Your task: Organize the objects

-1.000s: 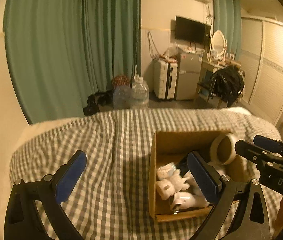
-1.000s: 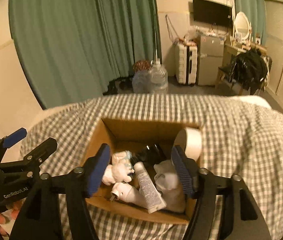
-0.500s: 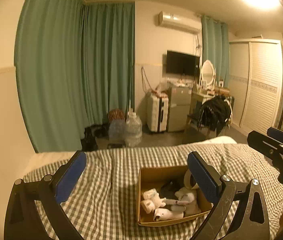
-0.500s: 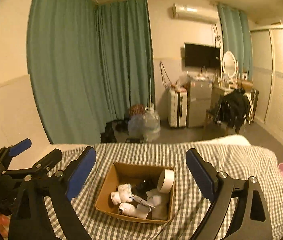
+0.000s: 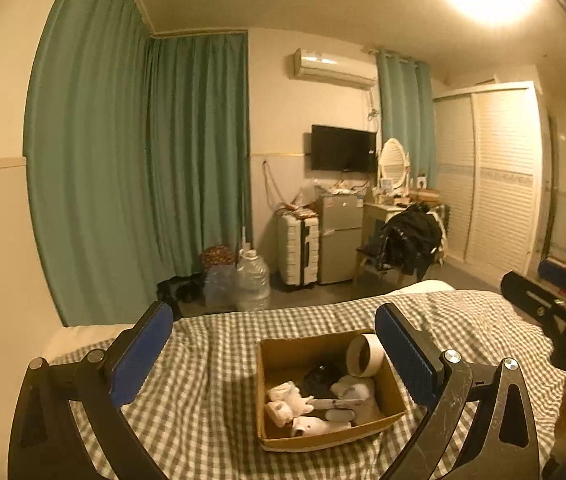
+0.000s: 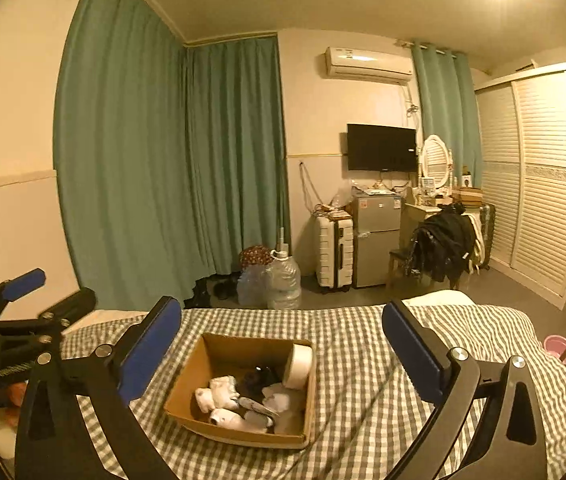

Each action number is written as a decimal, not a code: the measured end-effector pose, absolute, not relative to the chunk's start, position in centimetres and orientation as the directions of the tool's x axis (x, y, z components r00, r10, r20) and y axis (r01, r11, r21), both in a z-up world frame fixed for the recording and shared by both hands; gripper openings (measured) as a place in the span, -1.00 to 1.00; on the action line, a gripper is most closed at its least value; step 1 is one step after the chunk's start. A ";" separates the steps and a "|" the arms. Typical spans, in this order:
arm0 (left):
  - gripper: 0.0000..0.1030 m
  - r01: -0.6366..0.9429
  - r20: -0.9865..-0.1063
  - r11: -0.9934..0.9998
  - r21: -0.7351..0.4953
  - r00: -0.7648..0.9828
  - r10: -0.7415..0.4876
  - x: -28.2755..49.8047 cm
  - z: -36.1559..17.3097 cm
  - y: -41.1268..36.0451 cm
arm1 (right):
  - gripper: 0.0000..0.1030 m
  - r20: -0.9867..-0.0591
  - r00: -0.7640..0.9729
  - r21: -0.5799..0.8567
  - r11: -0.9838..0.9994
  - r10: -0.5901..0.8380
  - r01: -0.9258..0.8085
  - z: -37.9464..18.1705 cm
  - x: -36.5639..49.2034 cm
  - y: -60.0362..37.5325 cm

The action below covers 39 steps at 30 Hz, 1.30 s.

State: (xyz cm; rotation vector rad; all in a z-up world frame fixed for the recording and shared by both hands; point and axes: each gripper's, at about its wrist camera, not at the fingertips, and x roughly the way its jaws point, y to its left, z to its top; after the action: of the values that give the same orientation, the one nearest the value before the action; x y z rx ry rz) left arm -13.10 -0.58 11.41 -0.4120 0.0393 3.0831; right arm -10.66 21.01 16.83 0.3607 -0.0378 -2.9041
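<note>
An open cardboard box (image 5: 271, 352) sits on the checked bedspread (image 5: 211, 384); it also shows in the right wrist view (image 6: 187, 376). Inside lie a white tape roll (image 5: 365, 356), a white tube, a black item and several small white things. My left gripper (image 5: 275, 356) is open and empty, held high above and behind the box. My right gripper (image 6: 283, 354) is open and empty, likewise raised well above the box. Each gripper shows at the edge of the other's view.
Beyond the bed's far edge stand water jugs (image 5: 253, 280), a white suitcase (image 5: 298, 252), a small fridge (image 5: 341, 236) and a chair draped with dark clothes (image 5: 411, 240). Green curtains (image 5: 143, 168) hang at left; a louvred wardrobe (image 5: 491, 176) stands at right.
Both grippers have pulled up and back from the box, which now looks smaller and farther. The right gripper's jaws have opened wider. The box contents stay put.
</note>
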 end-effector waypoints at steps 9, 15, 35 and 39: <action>1.00 0.014 -0.233 -0.996 0.089 -0.972 -0.034 -13.1 5.3 1.0 | 0.97 -0.263 -0.957 -0.017 -0.991 -0.126 0.135 9.6 -12.2 20.6; 1.00 0.059 -0.269 -0.995 0.083 -0.960 -0.079 -14.5 1.3 0.9 | 0.97 -0.312 -0.941 -0.058 -0.986 -0.129 0.155 5.1 -13.6 19.7; 1.00 0.075 -0.359 -0.993 0.094 -0.927 -0.104 -15.5 -1.3 0.9 | 0.97 -0.329 -0.935 -0.066 -0.985 -0.131 0.161 3.4 -14.1 19.3; 1.00 0.073 -0.364 -0.993 0.093 -0.926 -0.102 -15.5 -1.3 0.9 | 0.97 -0.334 -0.934 -0.066 -0.985 -0.126 0.157 3.4 -14.2 19.2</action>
State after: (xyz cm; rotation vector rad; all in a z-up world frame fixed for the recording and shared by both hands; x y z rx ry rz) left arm -15.54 0.85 -1.33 -0.6055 0.1254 3.1715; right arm -14.22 19.23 3.36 0.5005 0.1378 -2.9519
